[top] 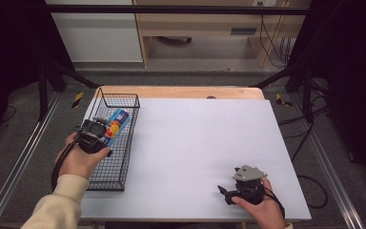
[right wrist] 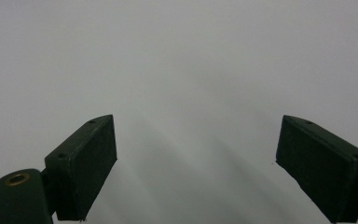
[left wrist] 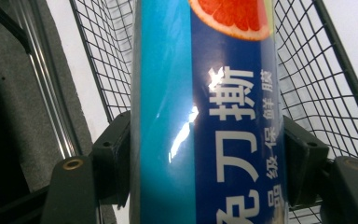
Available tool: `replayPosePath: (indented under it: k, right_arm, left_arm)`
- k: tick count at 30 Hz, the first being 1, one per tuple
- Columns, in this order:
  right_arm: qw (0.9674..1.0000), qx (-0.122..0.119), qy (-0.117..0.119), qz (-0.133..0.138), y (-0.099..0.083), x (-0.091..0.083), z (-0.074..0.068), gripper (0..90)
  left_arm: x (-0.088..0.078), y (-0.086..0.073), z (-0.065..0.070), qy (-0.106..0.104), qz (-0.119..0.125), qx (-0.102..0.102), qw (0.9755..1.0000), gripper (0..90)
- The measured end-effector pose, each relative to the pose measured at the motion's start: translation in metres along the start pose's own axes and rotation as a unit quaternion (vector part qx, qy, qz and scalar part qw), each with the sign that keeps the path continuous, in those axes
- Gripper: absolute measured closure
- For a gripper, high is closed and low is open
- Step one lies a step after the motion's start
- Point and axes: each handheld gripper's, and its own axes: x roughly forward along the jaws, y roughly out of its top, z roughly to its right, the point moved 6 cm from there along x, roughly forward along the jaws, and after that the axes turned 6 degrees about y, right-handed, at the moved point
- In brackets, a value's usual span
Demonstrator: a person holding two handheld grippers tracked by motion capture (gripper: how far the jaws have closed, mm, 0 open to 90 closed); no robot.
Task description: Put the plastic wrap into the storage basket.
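Observation:
A long blue and teal box [top: 116, 125] with a grapefruit picture and white Chinese lettering is held over the black wire basket [top: 124, 101] at the table's left. My left gripper [top: 106, 131] is shut on this box [left wrist: 205, 116], its two black jaws pressing on the box's sides in the left gripper view. The box hides most of the basket's floor [left wrist: 317, 88] there. Near the table's front right, my right gripper [top: 225, 194] rests low over the white surface, held by a hand. Its jaws stand wide apart with nothing between them [right wrist: 196, 163].
The white tabletop [top: 200, 143] spreads between the basket and the right hand. A wooden strip [top: 181, 91] runs along the far edge. Metal rails [top: 24, 152] flank the table on the left, and cables [top: 310, 143] trail on the floor at the right.

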Motion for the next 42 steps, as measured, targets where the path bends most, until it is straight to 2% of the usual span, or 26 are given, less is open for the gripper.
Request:
replayPosePath:
  k: [5, 13, 30, 42]
  right_arm:
    - [1.0000, 0.001, -0.001, 0.000, 0.000, 0.000, 0.001, 12.6]
    - [1.0000, 0.003, 0.000, 0.000, -0.001, 0.000, 0.001, 12.6]
    - [1.0000, 0.004, 0.000, -0.002, -0.001, 0.000, 0.000, 12.5]
    - [1.0000, 0.001, 0.000, -0.002, -0.001, 0.000, 0.001, 12.6]
  left_arm:
    - [0.007, 0.002, -0.001, -0.005, -0.010, -0.007, 0.9999, 32.0]
    - [0.014, 0.003, 0.000, -0.008, -0.033, 0.003, 0.9994, 32.0]
    - [0.026, 0.002, 0.005, -0.019, -0.063, 0.013, 0.9978, 31.9]
    - [0.032, 0.000, 0.009, -0.008, -0.077, 0.025, 0.9967, 31.8]
